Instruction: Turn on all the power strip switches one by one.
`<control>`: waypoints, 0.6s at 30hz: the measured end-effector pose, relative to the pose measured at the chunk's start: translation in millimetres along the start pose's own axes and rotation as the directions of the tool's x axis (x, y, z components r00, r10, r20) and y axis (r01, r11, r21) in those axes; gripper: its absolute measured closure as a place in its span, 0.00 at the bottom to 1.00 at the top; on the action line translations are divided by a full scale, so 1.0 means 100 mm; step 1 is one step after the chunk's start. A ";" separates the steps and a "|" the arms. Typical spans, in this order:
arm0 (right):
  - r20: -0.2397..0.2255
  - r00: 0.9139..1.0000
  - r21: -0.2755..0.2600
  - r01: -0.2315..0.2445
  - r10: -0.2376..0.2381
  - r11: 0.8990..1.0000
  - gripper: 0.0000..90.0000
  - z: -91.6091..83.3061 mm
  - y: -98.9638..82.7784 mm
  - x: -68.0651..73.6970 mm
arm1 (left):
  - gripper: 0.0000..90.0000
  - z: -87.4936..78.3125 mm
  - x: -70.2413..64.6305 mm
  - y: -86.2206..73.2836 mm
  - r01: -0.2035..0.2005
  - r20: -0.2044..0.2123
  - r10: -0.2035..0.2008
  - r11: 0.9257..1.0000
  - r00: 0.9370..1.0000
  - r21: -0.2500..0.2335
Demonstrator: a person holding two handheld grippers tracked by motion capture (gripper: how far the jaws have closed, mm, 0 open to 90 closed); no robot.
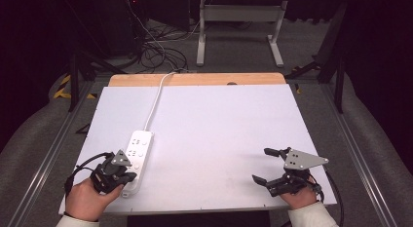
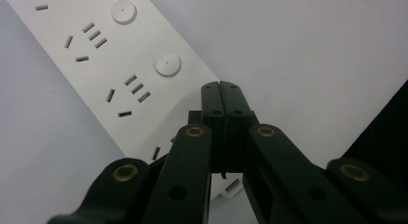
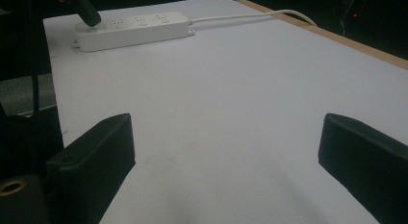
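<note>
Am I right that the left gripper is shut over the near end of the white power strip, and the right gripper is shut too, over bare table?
Not quite. The right gripper is open: the right gripper view shows its jaws wide apart over the bare white table. The rest holds: the left gripper is shut, its tips over the near end of the power strip.
</note>
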State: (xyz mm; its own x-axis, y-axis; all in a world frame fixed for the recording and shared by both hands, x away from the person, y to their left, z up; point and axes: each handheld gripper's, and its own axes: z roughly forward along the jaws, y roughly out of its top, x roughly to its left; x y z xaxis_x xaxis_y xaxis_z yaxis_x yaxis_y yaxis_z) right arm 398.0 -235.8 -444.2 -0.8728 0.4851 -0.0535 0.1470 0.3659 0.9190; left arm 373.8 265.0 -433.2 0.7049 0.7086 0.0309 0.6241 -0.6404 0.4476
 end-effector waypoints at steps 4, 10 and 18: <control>0.001 1.000 -0.004 0.001 -0.001 1.000 0.06 -0.01 0.00 0.00 | 1.00 0.02 0.00 -0.01 0.007 0.003 -0.007 1.000 1.000 -0.008; -0.002 1.000 -0.004 0.005 -0.005 1.000 0.06 -0.01 0.00 0.01 | 1.00 0.02 -0.01 -0.01 0.003 -0.015 -0.003 1.000 1.000 -0.008; -0.005 1.000 -0.002 0.009 -0.009 1.000 0.06 -0.01 0.00 0.01 | 1.00 0.04 -0.03 -0.01 0.015 -0.023 -0.015 1.000 1.000 -0.009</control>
State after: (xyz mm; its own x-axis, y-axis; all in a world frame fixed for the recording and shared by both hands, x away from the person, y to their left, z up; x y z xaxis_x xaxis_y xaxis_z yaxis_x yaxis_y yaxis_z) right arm 396.8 -235.5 -443.7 -0.8765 0.4777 -0.0595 0.1382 0.3682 0.9194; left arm 372.4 262.7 -437.5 0.6875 0.7248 0.0452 0.6314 -0.6273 0.4558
